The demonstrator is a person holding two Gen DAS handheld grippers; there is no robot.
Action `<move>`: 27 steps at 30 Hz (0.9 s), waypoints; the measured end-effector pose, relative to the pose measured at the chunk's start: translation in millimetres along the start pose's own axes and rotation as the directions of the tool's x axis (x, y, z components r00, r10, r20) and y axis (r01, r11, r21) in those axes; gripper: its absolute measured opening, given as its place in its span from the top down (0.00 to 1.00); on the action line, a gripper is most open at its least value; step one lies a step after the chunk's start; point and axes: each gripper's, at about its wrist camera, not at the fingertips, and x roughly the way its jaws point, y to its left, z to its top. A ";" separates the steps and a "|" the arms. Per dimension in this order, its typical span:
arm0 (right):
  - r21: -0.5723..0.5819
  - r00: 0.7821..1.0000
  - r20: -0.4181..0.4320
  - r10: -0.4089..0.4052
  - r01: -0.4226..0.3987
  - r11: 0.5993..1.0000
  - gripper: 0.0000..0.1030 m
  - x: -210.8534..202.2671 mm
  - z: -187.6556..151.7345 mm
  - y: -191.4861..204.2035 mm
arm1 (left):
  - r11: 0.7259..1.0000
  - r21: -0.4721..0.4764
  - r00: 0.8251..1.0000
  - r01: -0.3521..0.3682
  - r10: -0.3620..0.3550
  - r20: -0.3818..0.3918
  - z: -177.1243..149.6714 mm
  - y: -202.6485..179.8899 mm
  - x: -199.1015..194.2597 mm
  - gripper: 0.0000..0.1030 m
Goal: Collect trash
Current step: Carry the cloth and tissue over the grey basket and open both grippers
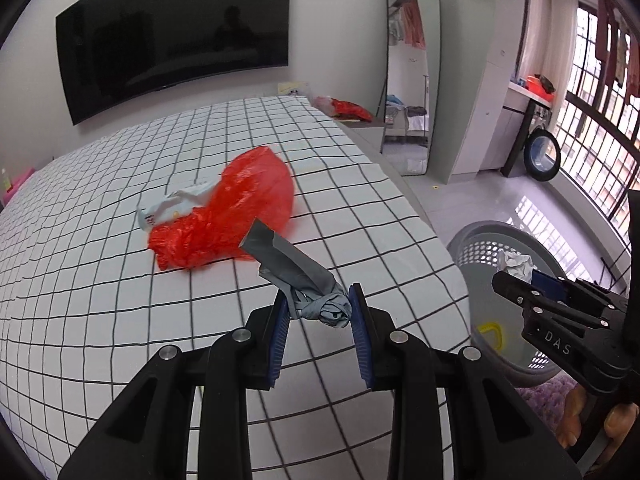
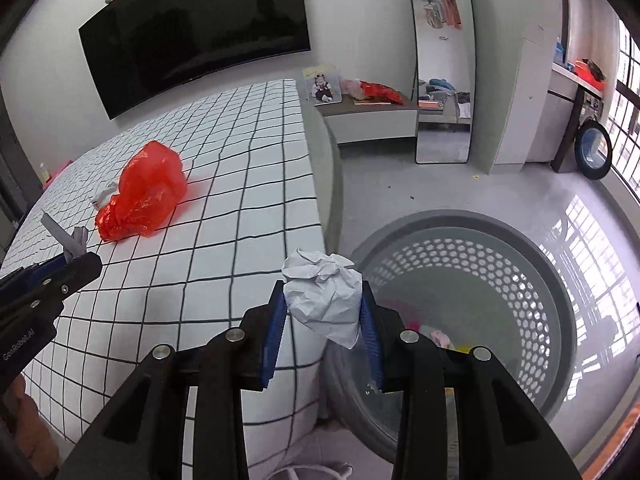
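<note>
My left gripper (image 1: 320,308) is shut on a crumpled grey wrapper (image 1: 296,276) and holds it above the grid-patterned bed (image 1: 120,312). My right gripper (image 2: 324,304) is shut on a crumpled white paper ball (image 2: 324,296), held at the bed's edge beside the grey perforated basket (image 2: 496,256). The basket (image 1: 472,236) holds a few small bits of trash. A red plastic bag (image 1: 236,208) and a white wrapper (image 1: 176,204) lie on the bed beyond the left gripper. The bag also shows in the right wrist view (image 2: 144,192).
A black TV (image 1: 176,40) hangs on the far wall. A standing mirror (image 1: 408,76) leans by the wall. A low shelf (image 2: 372,116) with a photo and a red bag stands past the bed. A washing machine (image 1: 542,154) is by the window.
</note>
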 end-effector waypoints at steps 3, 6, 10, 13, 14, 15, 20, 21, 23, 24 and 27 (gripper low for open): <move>0.047 0.999 0.006 -0.035 0.034 0.998 0.66 -10.4 -9.8 -24.6 | 0.999 0.042 0.999 0.033 -0.032 -0.006 2.4 -23.0 4.0 0.72; 0.103 0.997 0.004 -0.076 0.075 0.992 0.66 -19.2 -18.8 -52.5 | 0.994 0.086 0.998 0.067 -0.066 -0.014 4.7 -46.1 8.4 0.72; 0.165 0.992 -0.002 -0.129 0.127 0.978 0.66 -29.7 -32.9 -85.9 | 0.983 0.142 0.993 0.113 -0.109 -0.033 6.6 -79.0 16.3 0.72; 0.209 0.987 -0.010 -0.160 0.159 0.965 0.66 -34.9 -43.1 -107.3 | 0.973 0.178 0.989 0.143 -0.135 -0.057 5.9 -101.8 24.8 0.72; 0.223 0.986 -0.014 -0.167 0.166 0.961 0.66 -36.1 -45.7 -115.0 | 0.970 0.190 0.988 0.152 -0.142 -0.065 5.5 -109.6 27.3 0.72; 0.238 0.985 -0.018 -0.173 0.172 0.956 0.66 -37.4 -48.9 -122.2 | 0.966 0.201 0.986 0.162 -0.150 -0.073 5.7 -115.9 30.2 0.72; 0.285 0.982 -0.040 -0.187 0.191 0.939 0.66 -37.7 -60.6 -148.6 | 0.949 0.244 0.978 0.199 -0.177 -0.107 6.6 -146.2 45.3 0.71; 0.290 0.981 -0.043 -0.188 0.193 0.937 0.66 -37.3 -62.0 -152.6 | 0.946 0.252 0.977 0.205 -0.181 -0.115 6.8 -152.0 48.9 0.71; 0.299 0.981 -0.051 -0.186 0.193 0.935 0.66 -35.0 -63.9 -159.3 | 0.941 0.264 0.974 0.213 -0.184 -0.130 6.6 -160.8 55.1 0.71; 0.302 0.981 -0.054 -0.184 0.192 0.934 0.66 -33.6 -64.0 -162.1 | 0.938 0.269 0.973 0.217 -0.186 -0.136 6.8 -165.4 58.8 0.71; 0.304 0.983 -0.063 -0.175 0.186 0.934 0.66 -27.0 -62.2 -167.3 | 0.933 0.280 0.970 0.225 -0.188 -0.154 6.5 -176.2 68.0 0.71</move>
